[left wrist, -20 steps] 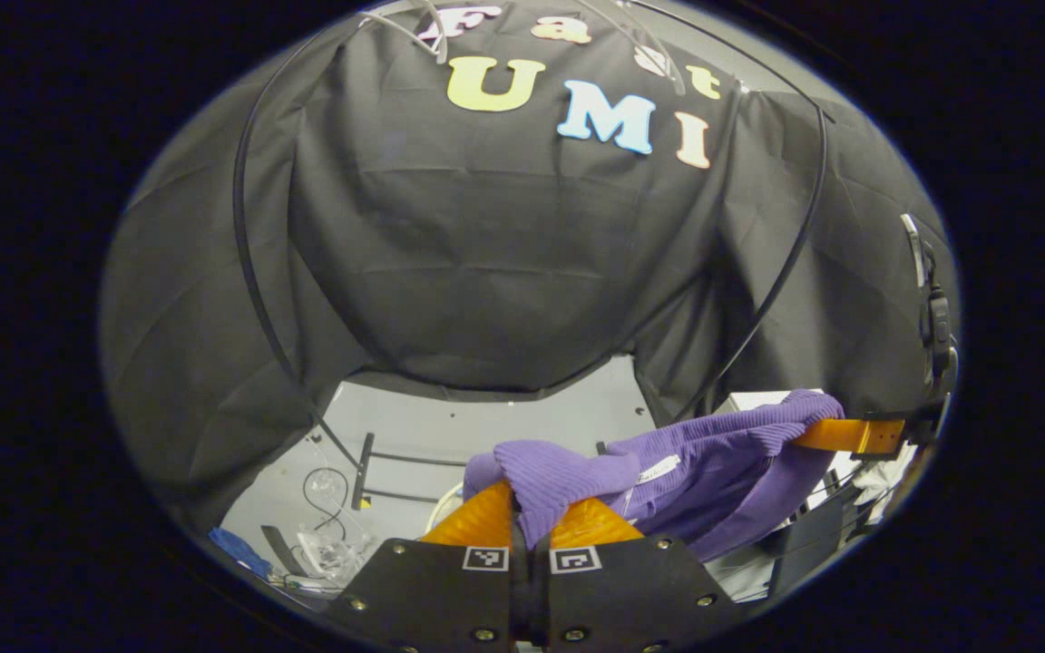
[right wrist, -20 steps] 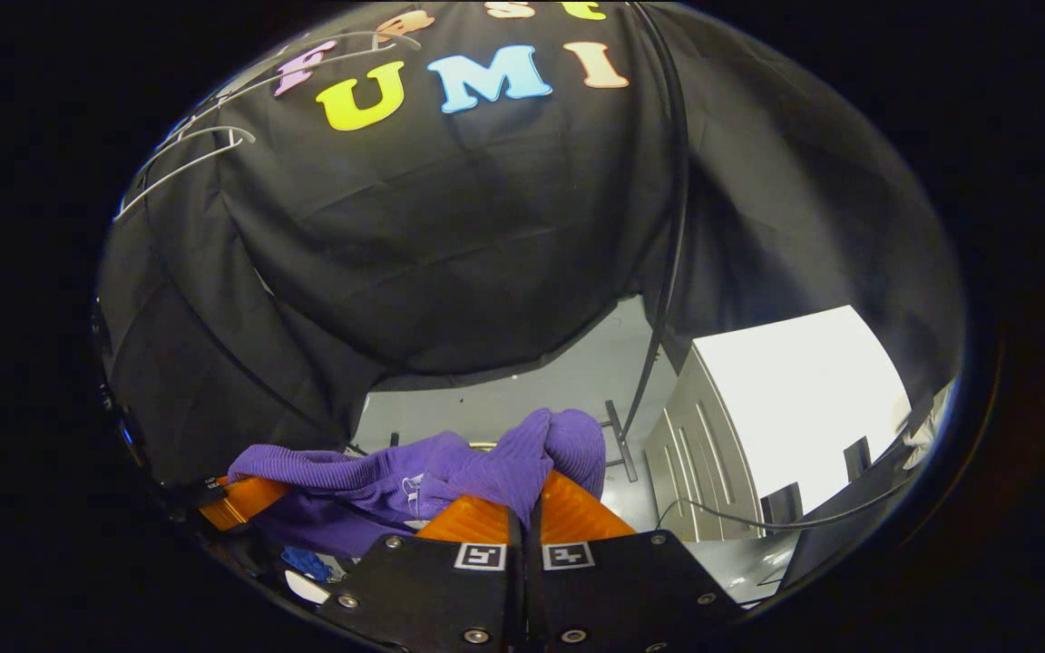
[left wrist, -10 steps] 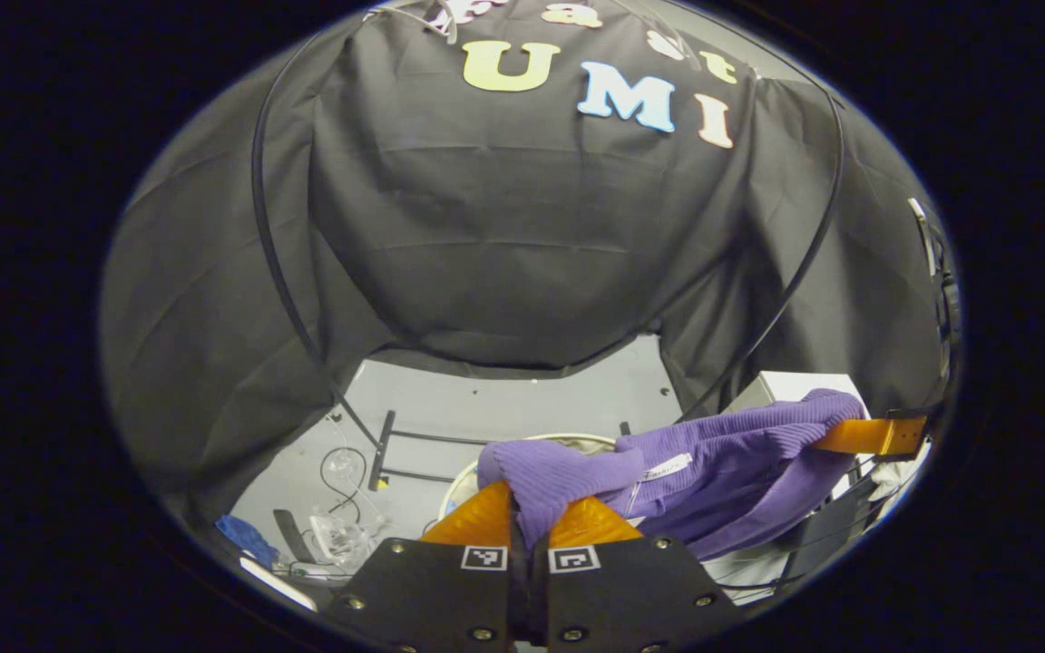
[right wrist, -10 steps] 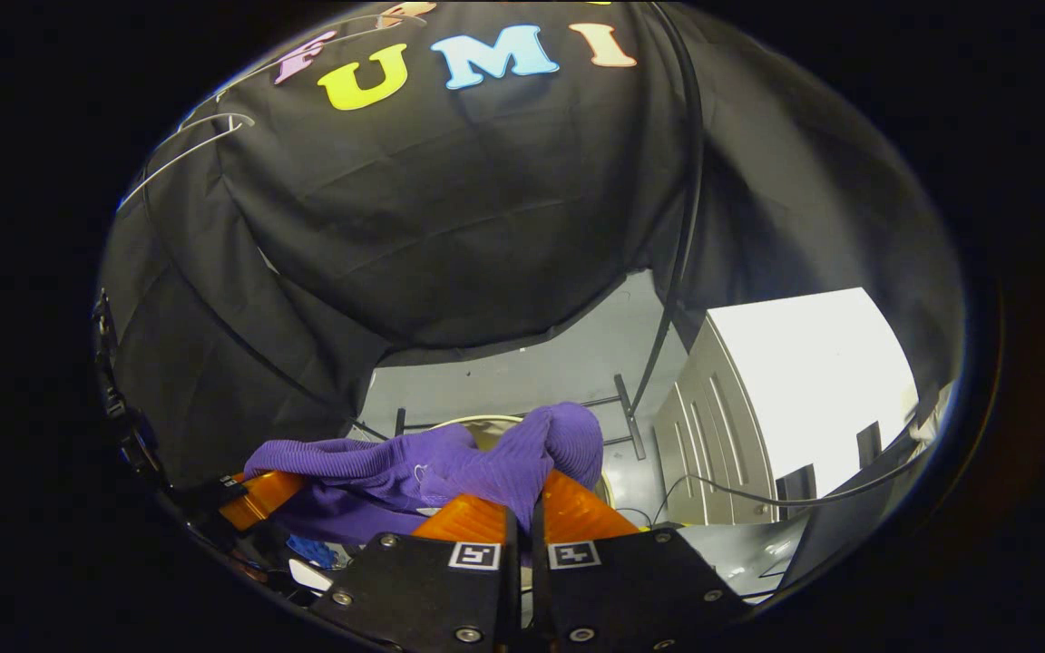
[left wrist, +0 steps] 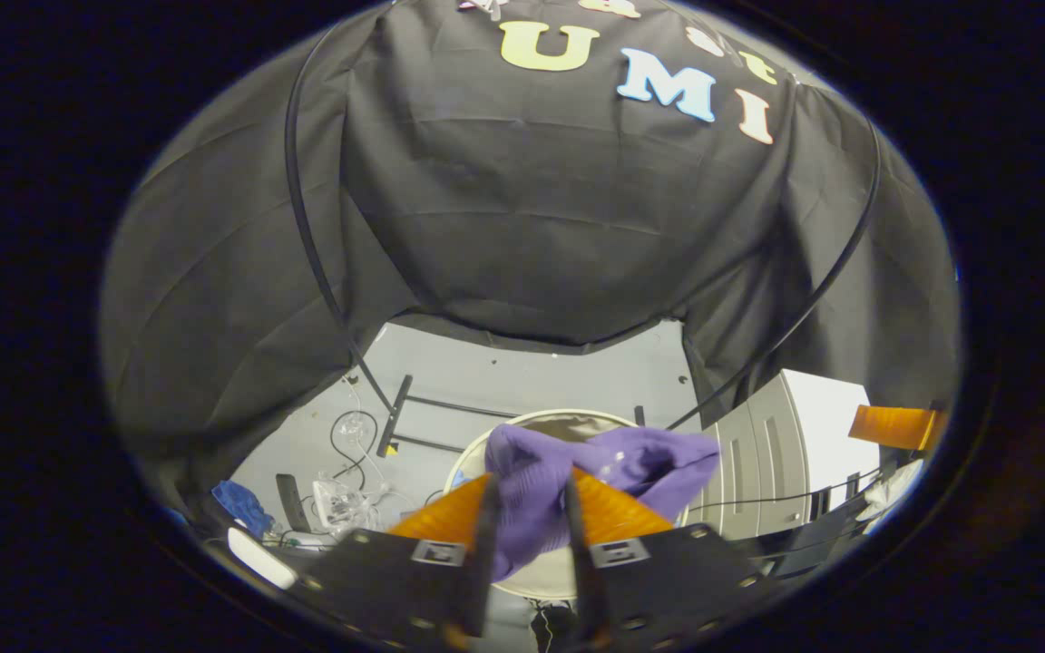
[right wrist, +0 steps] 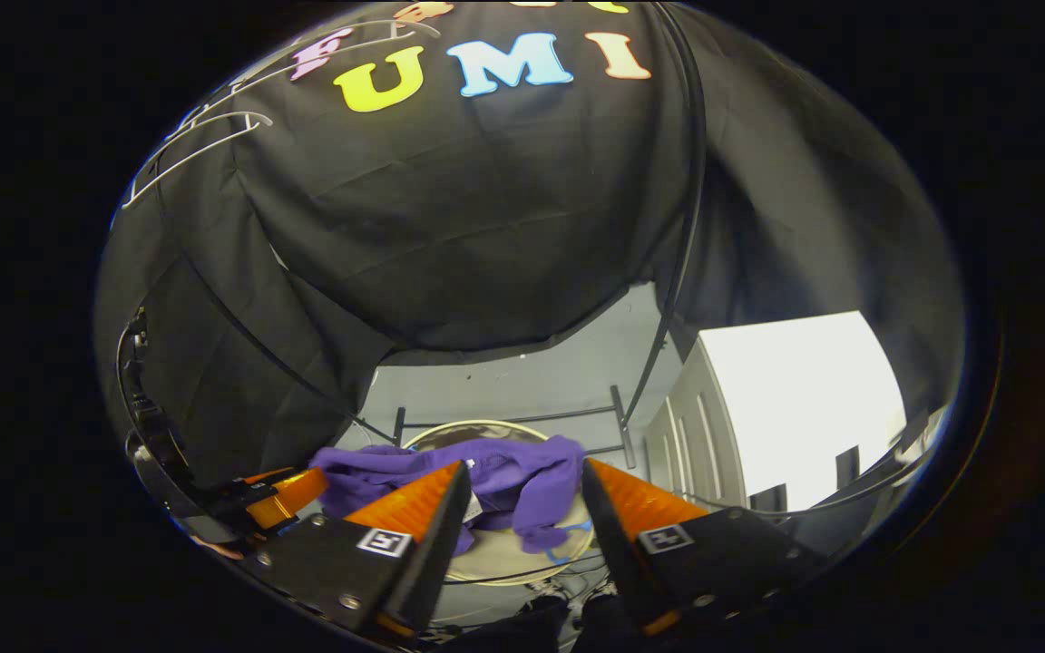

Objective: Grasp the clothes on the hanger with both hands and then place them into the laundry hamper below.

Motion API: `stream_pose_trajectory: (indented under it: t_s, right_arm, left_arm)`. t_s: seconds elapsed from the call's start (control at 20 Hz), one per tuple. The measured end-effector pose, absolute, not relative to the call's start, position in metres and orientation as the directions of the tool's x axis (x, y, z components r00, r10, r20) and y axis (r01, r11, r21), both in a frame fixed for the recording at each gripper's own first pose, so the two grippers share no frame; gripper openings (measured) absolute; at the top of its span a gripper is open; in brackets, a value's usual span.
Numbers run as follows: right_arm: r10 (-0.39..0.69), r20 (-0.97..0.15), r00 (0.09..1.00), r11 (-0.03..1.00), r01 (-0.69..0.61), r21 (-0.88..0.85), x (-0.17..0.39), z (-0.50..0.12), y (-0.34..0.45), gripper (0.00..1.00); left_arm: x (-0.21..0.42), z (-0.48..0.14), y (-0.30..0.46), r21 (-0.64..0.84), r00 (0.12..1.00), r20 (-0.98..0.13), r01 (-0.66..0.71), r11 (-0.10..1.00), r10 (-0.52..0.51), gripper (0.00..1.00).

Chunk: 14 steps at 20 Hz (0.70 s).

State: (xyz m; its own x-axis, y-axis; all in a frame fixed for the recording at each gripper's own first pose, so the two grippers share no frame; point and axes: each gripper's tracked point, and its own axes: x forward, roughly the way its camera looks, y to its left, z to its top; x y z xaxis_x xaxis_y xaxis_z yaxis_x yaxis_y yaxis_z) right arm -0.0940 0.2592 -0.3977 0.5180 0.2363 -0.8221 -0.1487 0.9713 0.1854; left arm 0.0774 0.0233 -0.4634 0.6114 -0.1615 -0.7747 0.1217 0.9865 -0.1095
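Both grippers' jaws stand apart, left gripper (left wrist: 527,508) and right gripper (right wrist: 522,499) letting the purple sweater (right wrist: 495,476) drop toward the hamper (left wrist: 568,422) at 6 o'clock.

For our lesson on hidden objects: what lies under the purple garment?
Under the purple garment is the round hamper; its rim and part of its inside show. The garment covers the rest of the inside, so any contents there cannot be seen.

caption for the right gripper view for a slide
Right gripper with jaws open above the hamper, purple sweater dropping in.
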Motion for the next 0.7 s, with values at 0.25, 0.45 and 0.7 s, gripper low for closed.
stream_pose_trajectory:
  t_s: [0.25,0.45,0.7]
  right_arm:
    - [0.185,-0.753,0.631,0.983,-0.134,0.130,-0.059,-0.349,0.203,0.94]
    - [0.177,-0.670,0.721,0.984,-0.122,0.129,-0.046,-0.307,0.143,0.94]
    - [0.176,-0.512,0.841,0.984,-0.159,0.077,-0.012,-0.237,0.052,0.94]
  left_arm:
    - [0.093,-0.418,0.022,-0.030,0.664,-0.739,0.138,0.990,-0.115,0.94]
    - [0.099,-0.355,0.008,-0.002,0.735,-0.674,0.100,0.995,-0.075,0.94]
    - [0.082,-0.233,-0.040,0.032,0.848,-0.530,0.014,0.999,0.005,0.96]
